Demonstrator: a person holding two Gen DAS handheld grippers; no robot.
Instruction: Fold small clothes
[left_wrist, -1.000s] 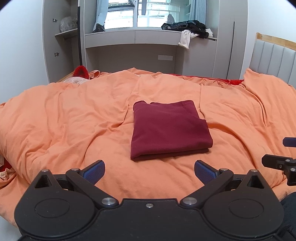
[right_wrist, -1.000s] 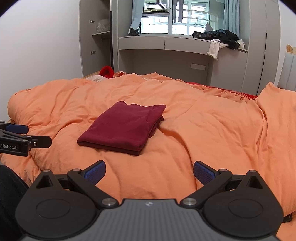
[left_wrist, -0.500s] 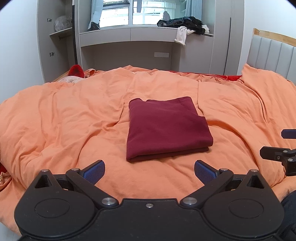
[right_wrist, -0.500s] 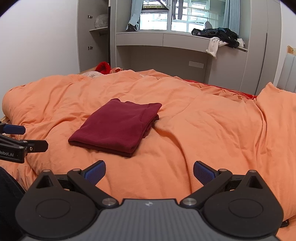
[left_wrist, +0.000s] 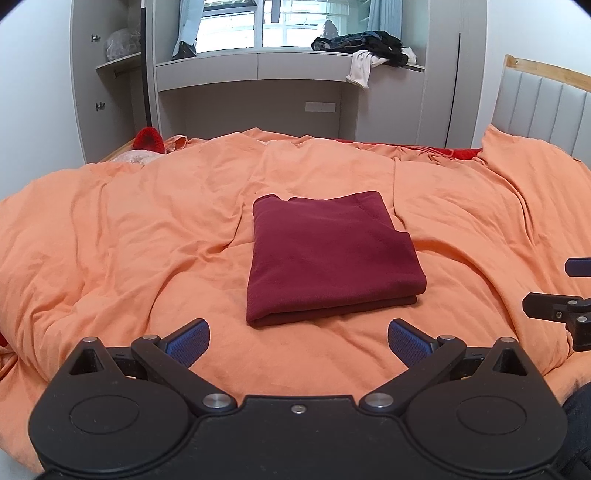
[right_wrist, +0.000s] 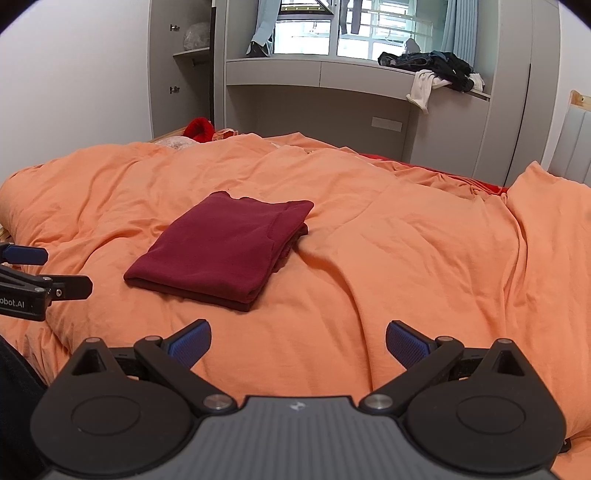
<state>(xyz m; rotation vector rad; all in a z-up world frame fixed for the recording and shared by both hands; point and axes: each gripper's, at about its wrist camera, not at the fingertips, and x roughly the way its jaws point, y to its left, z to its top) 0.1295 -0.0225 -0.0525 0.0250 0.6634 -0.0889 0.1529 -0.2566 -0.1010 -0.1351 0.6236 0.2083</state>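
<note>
Maroon garment (left_wrist: 332, 258), folded into a flat rectangle, lies mid-duvet on the orange duvet (left_wrist: 129, 240), toward its near edge. Folding appears complete. Left gripper (left_wrist: 298, 334) and right gripper (right_wrist: 298, 334) hover apart from it, jaws spread, empty; next move likely withdrawal.

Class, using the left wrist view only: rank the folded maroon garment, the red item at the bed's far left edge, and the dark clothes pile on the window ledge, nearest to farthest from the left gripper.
From the left gripper:
1. Folded maroon garment, just ahead, centre of the orange duvet.
2. Red item, far left edge of the bed.
3. Dark clothes pile, on the ledge, upper right.
</note>
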